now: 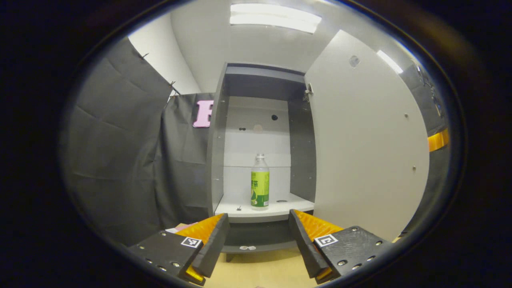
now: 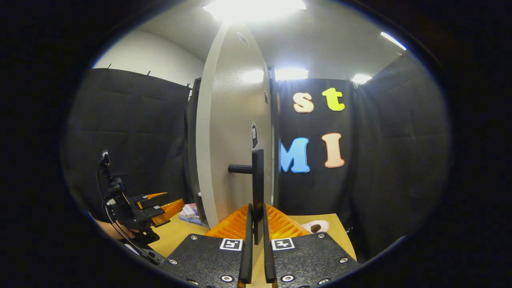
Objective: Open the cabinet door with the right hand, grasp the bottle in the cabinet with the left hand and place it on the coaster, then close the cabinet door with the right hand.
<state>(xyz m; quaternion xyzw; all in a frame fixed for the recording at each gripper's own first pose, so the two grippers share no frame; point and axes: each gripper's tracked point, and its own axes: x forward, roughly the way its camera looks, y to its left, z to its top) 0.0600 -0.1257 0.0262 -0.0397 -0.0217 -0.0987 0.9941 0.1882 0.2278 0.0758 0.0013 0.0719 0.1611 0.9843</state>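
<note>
Bottle [image 1: 260,182] stands upright inside the open cabinet [image 1: 218,160].

cabinet door [image 1: 366,144]: smooth matt light panel, small metal screw heads; outer face in right gripper view has a fine pebbled sheen. door handle [image 2: 257,188]: matt dark bar. bottle [image 1: 260,182]: clear glossy plastic, glossy printed label. cabinet [image 1: 262,210] shelf smooth matt, laminate-like. table [image 1: 260,272]: pale wood-look, smooth. booth wall [image 1: 120,160]: matt creased cloth. right gripper [image 2: 256,244] plates: rough-textured plastic, metal screws.
</note>
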